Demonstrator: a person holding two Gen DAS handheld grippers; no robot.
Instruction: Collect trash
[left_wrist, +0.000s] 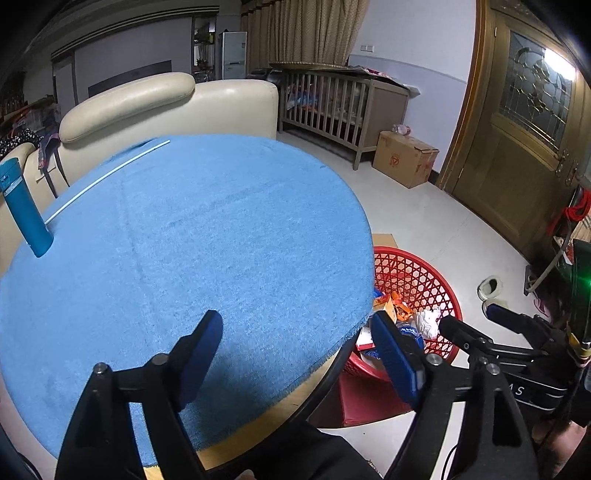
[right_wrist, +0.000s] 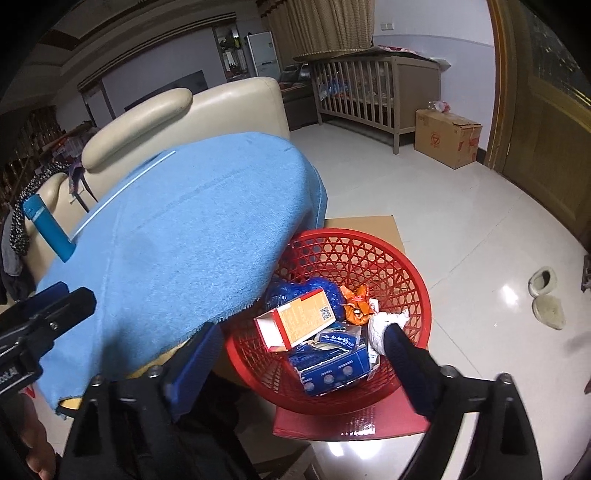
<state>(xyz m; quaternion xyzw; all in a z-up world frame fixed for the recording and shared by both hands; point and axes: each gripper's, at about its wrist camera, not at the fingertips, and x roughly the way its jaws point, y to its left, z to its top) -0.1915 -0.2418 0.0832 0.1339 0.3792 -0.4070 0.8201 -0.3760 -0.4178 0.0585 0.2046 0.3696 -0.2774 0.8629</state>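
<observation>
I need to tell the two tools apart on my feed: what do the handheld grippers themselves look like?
Both look alike. The left gripper and right gripper each have a black frame of angled linkage arms joined by silver round pivot bolts, ending in two long fingers faced with dark blue pads. White lettering marks each body. Black cables trail near the right one.

both tools (left_wrist: 295, 332) (right_wrist: 299, 343) gape wide, holding nothing.
</observation>
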